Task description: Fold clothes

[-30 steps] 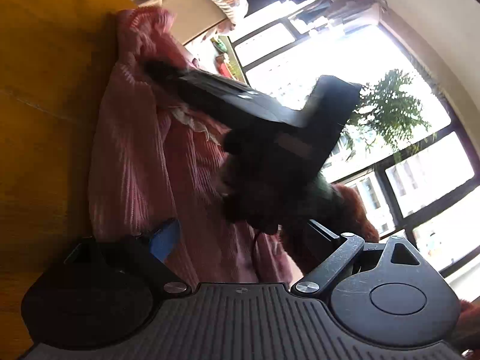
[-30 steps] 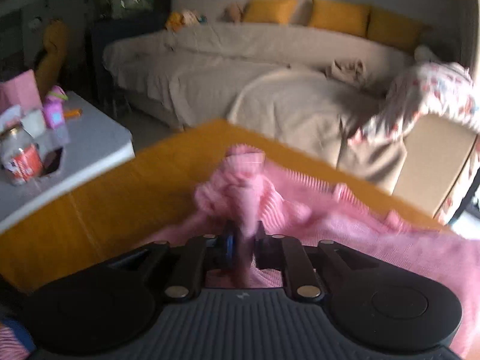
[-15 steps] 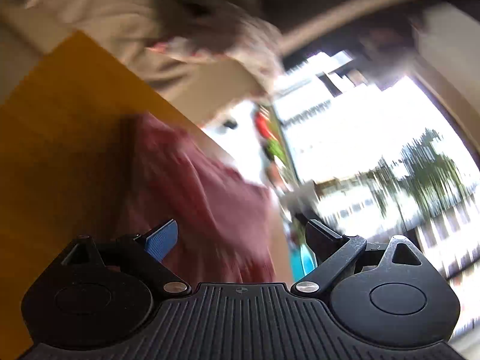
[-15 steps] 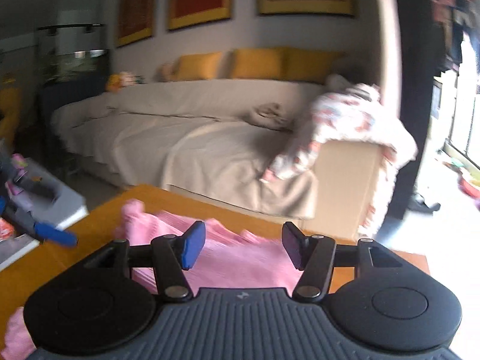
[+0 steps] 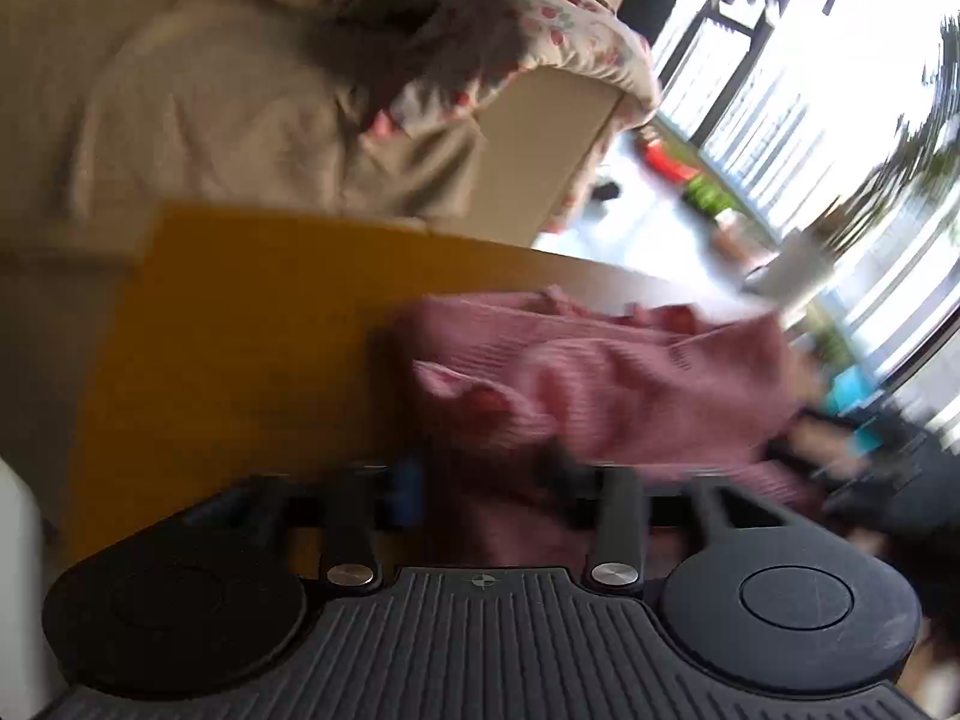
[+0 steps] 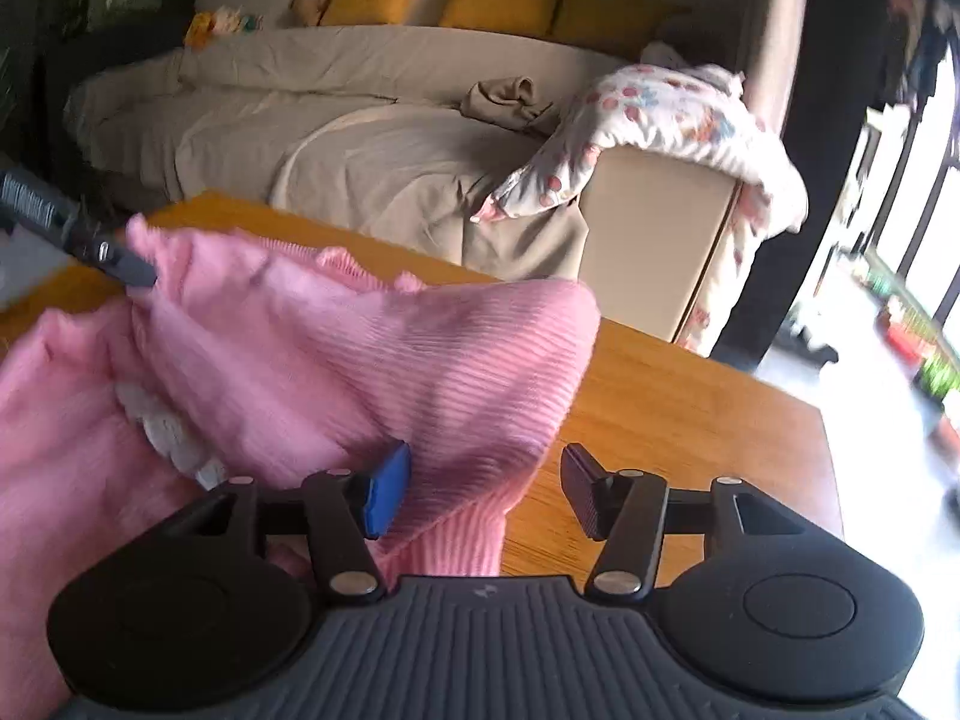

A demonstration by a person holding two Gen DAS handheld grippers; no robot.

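Your right gripper (image 6: 486, 495) stands wide apart, the blue-padded finger (image 6: 387, 495) on one side and the black ribbed finger (image 6: 585, 498) on the other; a lobe of the pink ribbed knit garment (image 6: 360, 360) lies in the gap between them, touching the blue pad, though neither finger presses it; the black finger sits over bare wood. The garment is heaped on the orange-brown wooden table (image 6: 690, 408), spreading off the left edge of the view, with a scrap of white lacy trim (image 6: 162, 432) showing in a fold.

Your left gripper (image 5: 489, 489) is harder to read; its view is smeared by motion, the fingers stand apart with the same garment (image 5: 600, 384) bunched between them, and the blur hides whether they pinch it, so I cannot tell. In the right view a dark fingertip of that gripper (image 6: 129, 267) meets the garment's far left edge, the rest of the tool cut off by the frame.

Beyond the table stands a beige cloth-draped sofa (image 6: 372, 138) with mustard-yellow cushions (image 6: 498, 0); a white floral-print blanket (image 6: 678, 114) hangs over its arm; bright windows (image 5: 840, 138) wash out the far side.
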